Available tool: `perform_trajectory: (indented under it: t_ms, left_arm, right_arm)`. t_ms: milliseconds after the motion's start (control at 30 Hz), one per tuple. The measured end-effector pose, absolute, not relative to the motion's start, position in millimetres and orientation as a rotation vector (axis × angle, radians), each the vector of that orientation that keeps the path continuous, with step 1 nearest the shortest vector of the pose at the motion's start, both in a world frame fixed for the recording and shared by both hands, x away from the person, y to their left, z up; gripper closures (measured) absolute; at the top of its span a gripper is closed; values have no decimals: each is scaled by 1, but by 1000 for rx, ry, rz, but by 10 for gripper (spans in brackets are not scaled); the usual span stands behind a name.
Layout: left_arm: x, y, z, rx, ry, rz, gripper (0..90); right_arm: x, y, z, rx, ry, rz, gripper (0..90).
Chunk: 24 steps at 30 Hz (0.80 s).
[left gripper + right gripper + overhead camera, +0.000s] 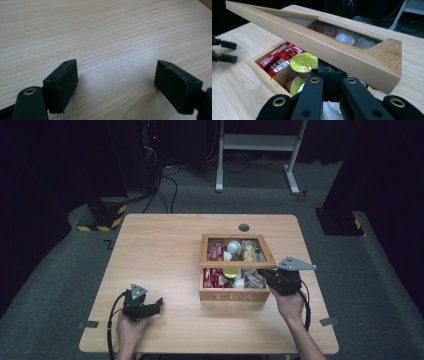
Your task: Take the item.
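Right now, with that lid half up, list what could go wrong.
1. The lid is propped on the right gripper, whose jaws are together under its edge; it may slip and slam shut.
2. It could land on the yellow capsule.
3. The left gripper is away from the tea box, which could slide.

Your left tool (159, 304) sits low with its jaws spread wide; your right tool (261, 274) has its jaws closed together.
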<state>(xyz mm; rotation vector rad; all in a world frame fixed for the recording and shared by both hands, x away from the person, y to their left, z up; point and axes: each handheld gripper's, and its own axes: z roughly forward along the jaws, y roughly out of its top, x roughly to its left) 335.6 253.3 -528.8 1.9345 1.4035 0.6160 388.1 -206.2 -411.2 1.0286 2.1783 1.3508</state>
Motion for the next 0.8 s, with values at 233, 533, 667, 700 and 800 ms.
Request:
perform_trajectory:
  t_ms: [233, 533, 667, 700, 800]
  left_arm:
    - [337, 253, -528, 1898, 1399, 572, 224]
    - [341, 240, -521, 1865, 1334, 518, 250]
    - [341, 230, -510, 1860, 1237, 523, 286]
    - [341, 227, -507, 1855, 1211, 528, 292]
    - [341, 220, -498, 1842, 1131, 503, 313]
  right_arm:
    - [392, -206, -404, 1023, 2168, 1359, 900]
    - [399, -208, -401, 1047, 2159, 1383, 900]
    - [402, -209, -401, 1063, 2148, 1400, 900]
    - [402, -209, -400, 1064, 2147, 1399, 900]
    - [403, -209, -401, 1065, 2149, 1401, 900]
